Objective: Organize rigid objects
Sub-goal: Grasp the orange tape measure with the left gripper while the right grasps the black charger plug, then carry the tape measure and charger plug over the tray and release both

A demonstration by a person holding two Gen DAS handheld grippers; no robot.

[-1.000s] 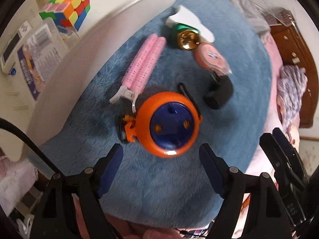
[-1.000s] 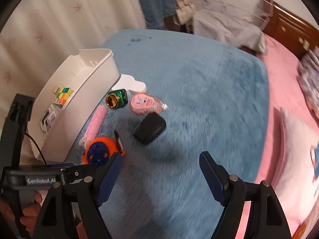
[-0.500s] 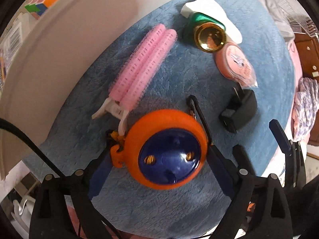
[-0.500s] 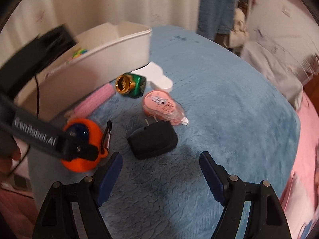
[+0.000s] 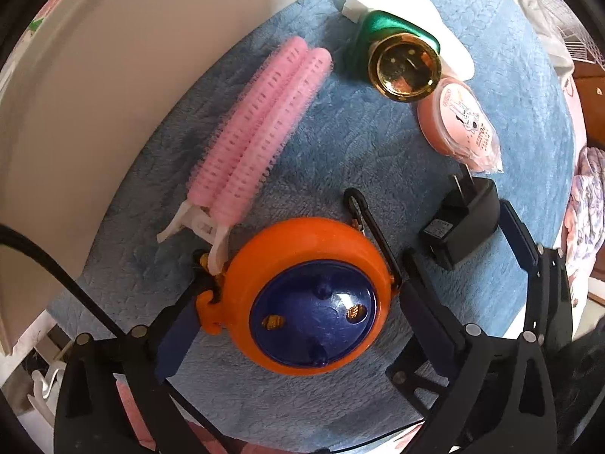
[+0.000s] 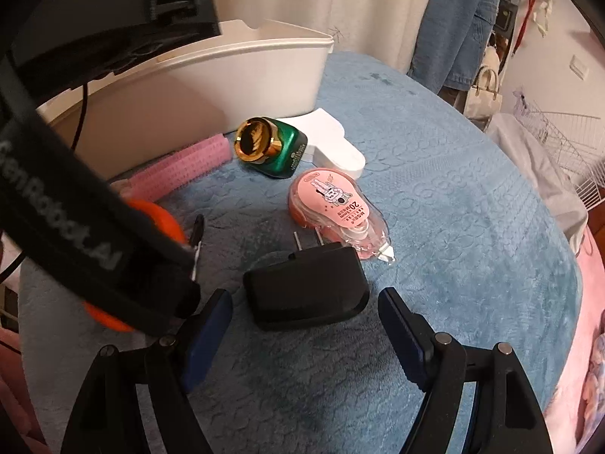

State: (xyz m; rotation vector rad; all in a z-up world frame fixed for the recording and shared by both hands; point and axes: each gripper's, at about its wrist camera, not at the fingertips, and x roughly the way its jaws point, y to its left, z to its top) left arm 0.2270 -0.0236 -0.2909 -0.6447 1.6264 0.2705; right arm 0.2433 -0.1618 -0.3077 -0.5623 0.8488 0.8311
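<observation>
- Orange reel [image 5: 306, 302] lies on the blue blanket [image 5: 340, 143], low of centre in the left wrist view, between the left gripper [image 5: 291, 321] jaws; jaws are opening, no pad contact is seen.
- Pink roller clip [image 5: 257, 132] is touching the reel at 10 o'clock; it may be dragged along when the reel is lifted.
- Black strap loop at 1 o'clock could be pinched under a pad.
- Black charger [image 6: 306, 287] sits just ahead of the right gripper [image 6: 302, 336], which is held apart and empty; collision with the left gripper, close at 9 o'clock, is judged likely.
- White bin [image 6: 245, 75] lies at 11 o'clock.
</observation>
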